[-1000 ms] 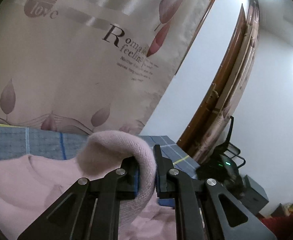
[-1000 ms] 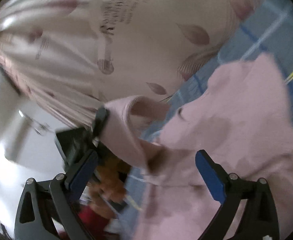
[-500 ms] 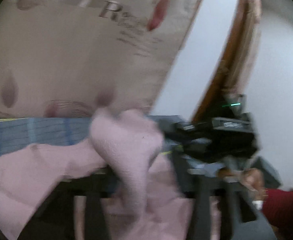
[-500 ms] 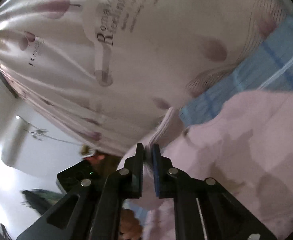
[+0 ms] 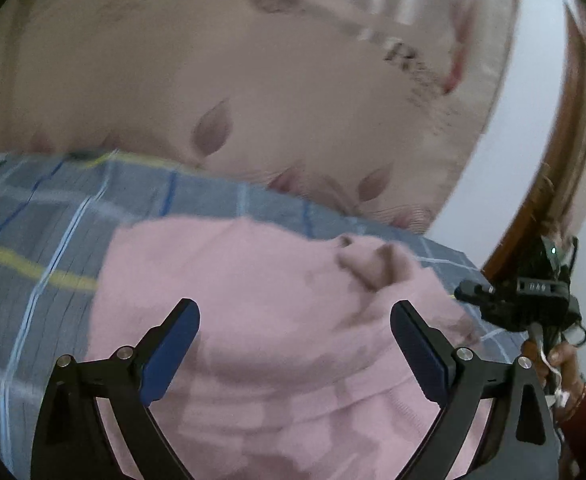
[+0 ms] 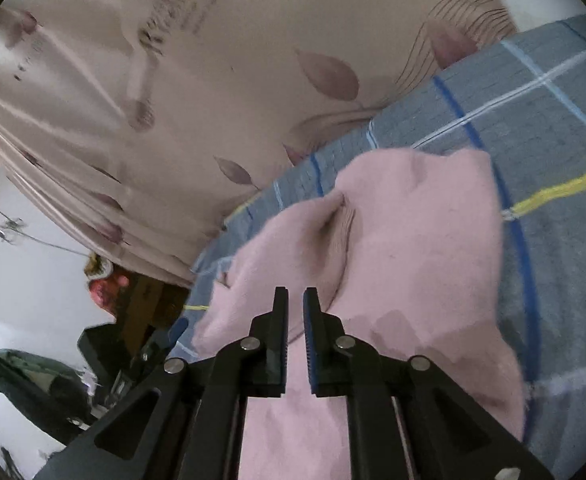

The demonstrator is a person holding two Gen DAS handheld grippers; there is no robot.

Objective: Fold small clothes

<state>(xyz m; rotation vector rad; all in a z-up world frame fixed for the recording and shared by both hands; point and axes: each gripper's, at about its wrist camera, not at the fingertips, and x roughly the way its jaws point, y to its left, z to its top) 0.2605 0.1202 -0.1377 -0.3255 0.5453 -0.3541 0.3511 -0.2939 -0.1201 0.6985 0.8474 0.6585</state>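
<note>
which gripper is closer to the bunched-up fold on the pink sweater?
Right, I think. The right gripper, jaws nearly closed, sits just short of the fold. The left gripper is open over the pink sweater, farther back.

Motion blur is smearing the curtain (image 5: 253, 80) lettering past reading in the left wrist view; the pink garment (image 5: 277, 320) is running off both pictures' lower edges, its full outline hidden.

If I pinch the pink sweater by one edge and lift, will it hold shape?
Probably not. The pink sweater lies in soft creases and bunches, so it likely droops. Its fuzzy knit should grip the pads rather than slip.
</note>
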